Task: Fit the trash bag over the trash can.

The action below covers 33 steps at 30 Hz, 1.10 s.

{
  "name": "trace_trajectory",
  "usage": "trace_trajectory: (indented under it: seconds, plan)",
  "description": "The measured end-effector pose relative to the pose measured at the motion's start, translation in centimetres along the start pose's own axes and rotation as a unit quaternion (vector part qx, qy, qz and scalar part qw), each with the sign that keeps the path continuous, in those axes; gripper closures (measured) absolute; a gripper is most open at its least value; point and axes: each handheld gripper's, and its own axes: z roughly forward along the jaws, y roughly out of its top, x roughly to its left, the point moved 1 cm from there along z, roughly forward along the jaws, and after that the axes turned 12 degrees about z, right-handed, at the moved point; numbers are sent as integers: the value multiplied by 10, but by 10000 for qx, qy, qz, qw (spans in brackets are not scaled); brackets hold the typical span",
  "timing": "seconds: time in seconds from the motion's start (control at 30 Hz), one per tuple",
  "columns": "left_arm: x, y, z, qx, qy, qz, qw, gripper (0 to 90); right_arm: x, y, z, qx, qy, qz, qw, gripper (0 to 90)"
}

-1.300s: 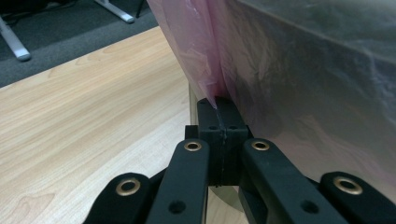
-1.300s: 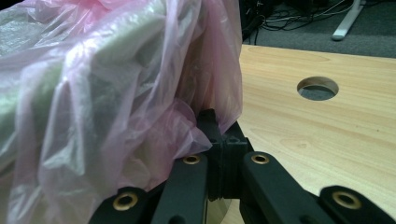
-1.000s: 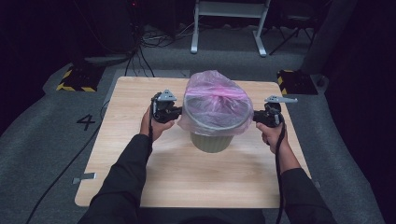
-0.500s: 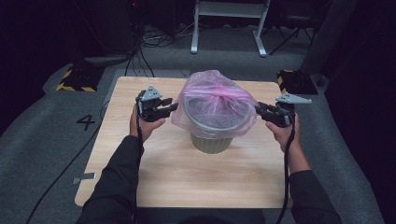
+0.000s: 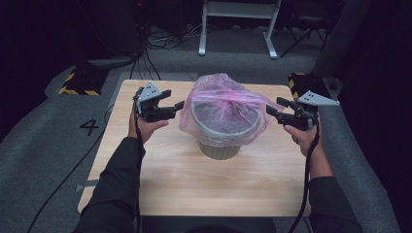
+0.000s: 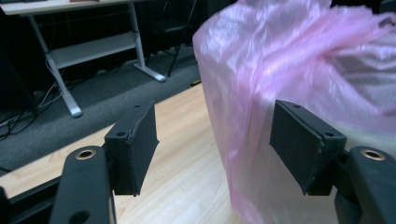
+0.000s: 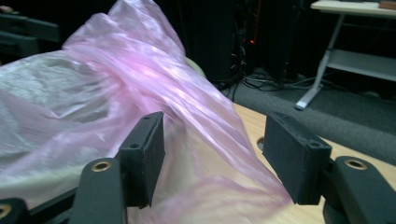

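Pink bag [image 5: 224,104] over bin [image 5: 219,145] btwn both grippers (left [image 5: 176,107], right [image 5: 273,108]); jaws just opened, released.

We see a light wooden table [image 5: 160,179] on a grey carpet [image 5: 48,145], which bears a dark numeral 4 [image 5: 90,127] to the table's left. The room around it is dark; light falls mainly on the tabletop and the carpet near it. At the far left a block with yellow-and-black stripes [image 5: 77,83] sits on the floor, and another [image 5: 302,81] at the far right. Black cables [image 5: 160,41] tangle on the floor beyond the table. Farther back stands a white desk frame [image 5: 238,24] with splayed feet. Left of it we make out dark equipment [image 5: 111,29] with a small red light [image 5: 141,5].
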Motion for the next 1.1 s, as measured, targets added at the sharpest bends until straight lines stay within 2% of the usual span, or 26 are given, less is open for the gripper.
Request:
trace_trajectory:
  seconds: [0.13, 0.17, 0.23, 0.27, 0.3, 0.33, 0.37, 0.4, 0.43, 0.5, 0.6, 0.63, 0.77, 0.8, 0.87, 0.9, 0.93, 0.97, 1.0, 1.03, 1.07, 1.1]
  plan:
    - [0, 9, 3, -23, -165, 90, 9998, 330, 5, 7, 3, 46, 57, -87, 9999, 388]
    - [-1, 12, 5, -27, -253, 156, 9996, 323, 5, 11, 7, 110, 90, -97, 9999, 406]
    - [-1, 13, 6, -31, -295, 151, 9994, 324, 5, 12, 9, 176, 125, -93, 9997, 415]
    - [-1, 14, 7, -14, -400, 163, 9991, 323, 4, 13, 11, 227, 132, -91, 9996, 438]
    - [-1, 16, 12, 36, -441, 221, 9988, 327, 3, 15, 16, 304, 203, -92, 9993, 522]
    - [-1, 16, 12, 36, -441, 221, 9988, 330, 3, 15, 16, 304, 203, -92, 9993, 522]
    - [0, 18, 18, 85, -523, 191, 9984, 332, 1, 16, 21, 333, 230, -86, 9991, 616]
    - [0, 18, 18, 85, -523, 191, 9984, 346, 1, 16, 21, 333, 230, -86, 9991, 616]
    - [0, 20, 22, 125, -540, 164, 9983, 364, -1, 18, 24, 324, 409, -19, 9986, 679]
    - [2, 22, 26, 126, -583, 107, 9982, 372, -1, 18, 25, 328, 421, -60, 9986, 747]
    - [3, 23, 33, 215, -489, 17, 9986, 584, -2, 19, 30, 417, 288, -113, 9987, 849]
    - [2, 22, 37, 257, -420, 91, 9987, 615, -2, 19, 30, 394, 254, -129, 9988, 861]
    - [2, 21, 40, 185, -396, 170, 9989, 798, -3, 22, 30, 257, 192, -64, 9995, 900]
    - [2, 22, 40, 141, -333, 200, 9991, 798, -2, 24, 30, 225, 174, -65, 9996, 900]
    - [2, 24, 40, 25, -381, 233, 9990, 869, -3, 26, 30, 171, 146, -37, 9997, 900]
    - [2, 26, 42, 101, -327, 346, 9988, 897, -3, 29, 31, 191, 68, 4, 9998, 900]
    - [2, 26, 42, 101, -327, 346, 9988, 898, -3, 29, 31, 191, 68, 4, 9998, 900]
    - [2, 28, 47, 172, -338, 381, 9986, 899, -5, 31, 33, 162, -41, 51, 9998, 900]
    - [2, 28, 47, 172, -338, 381, 9986, 899, -5, 31, 33, 162, -41, 51, 9998, 900]
    - [3, 28, 51, 208, -318, 357, 9986, 899, -9, 32, 38, 187, -126, 201, 9995, 900]
    - [3, 28, 51, 208, -318, 357, 9986, 899, -9, 32, 38, 187, -126, 201, 9995, 900]
    - [5, 27, 55, 312, -299, 304, 9986, 899, -13, 31, 43, 253, -235, 321, 9989, 900]
